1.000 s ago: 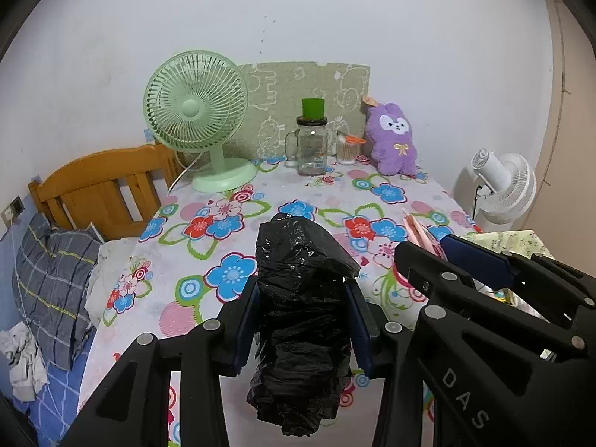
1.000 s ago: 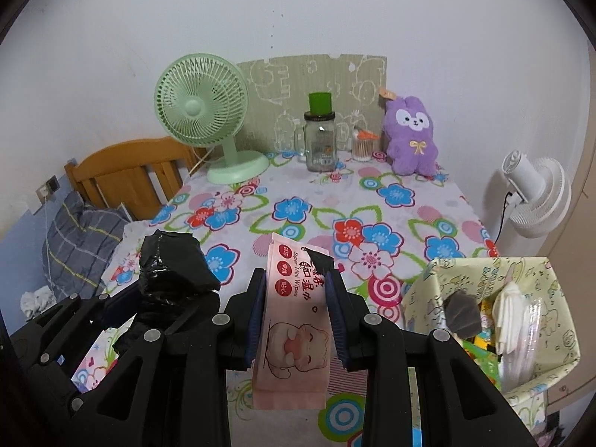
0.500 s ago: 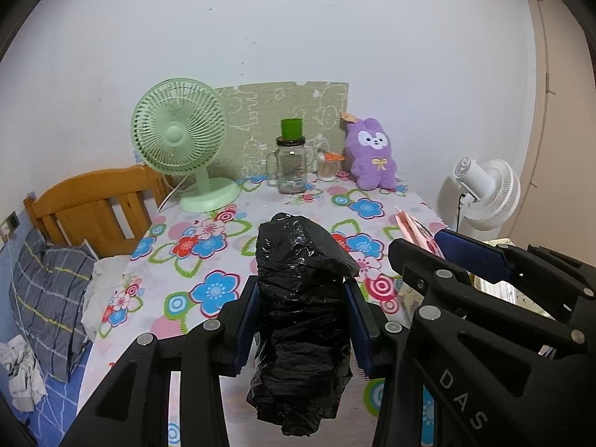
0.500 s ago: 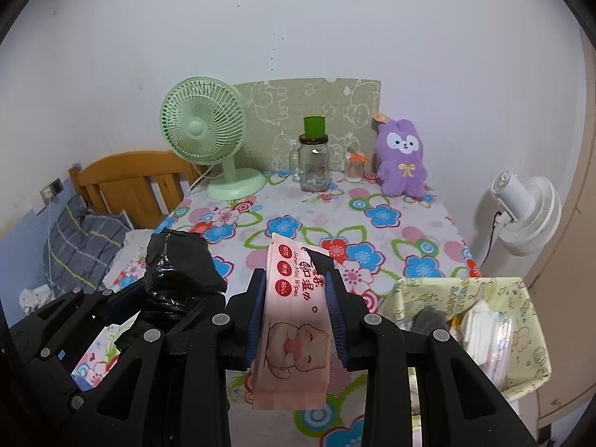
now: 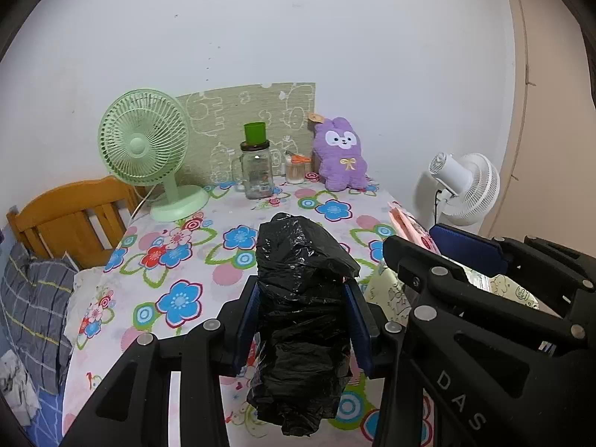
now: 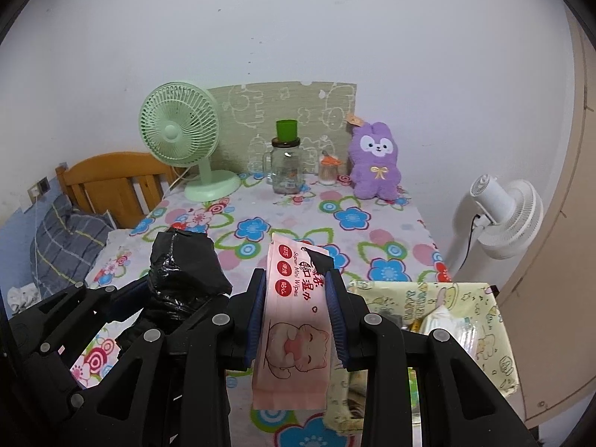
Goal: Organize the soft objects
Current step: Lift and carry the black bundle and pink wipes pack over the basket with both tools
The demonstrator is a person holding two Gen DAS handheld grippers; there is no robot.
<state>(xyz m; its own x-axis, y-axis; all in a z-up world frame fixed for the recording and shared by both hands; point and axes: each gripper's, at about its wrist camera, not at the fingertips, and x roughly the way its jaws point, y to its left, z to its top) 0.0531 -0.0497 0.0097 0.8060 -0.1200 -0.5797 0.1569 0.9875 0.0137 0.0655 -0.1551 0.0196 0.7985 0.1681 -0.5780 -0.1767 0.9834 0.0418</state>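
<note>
Now both grippers hang side by side above the near edge of the flowered surface (image 5: 178,260), each one loaded. Left gripper (image 5: 303,290): its blue-padded fingers (image 5: 247,316) are clamped on a crumpled black bag (image 5: 301,320), which stands up between them and droops below. Right gripper (image 6: 297,290): fingers (image 6: 257,309) pressed tight on both sides of a pink wipes pack (image 6: 294,335), held upright, cartoon face toward the camera. Just right of the wipes, at the surface's near right corner, sits a yellow printed bin (image 6: 484,320) with white packets inside. Across the far edge, against the wall: a green fan (image 6: 182,138), a glass jar (image 6: 285,171) with a green cup on top, and a purple plush (image 6: 374,164). Off to the right stands a white fan (image 6: 506,208); to the left, a wooden headboard (image 5: 70,216) and a plaid pillow (image 5: 29,316).
</note>
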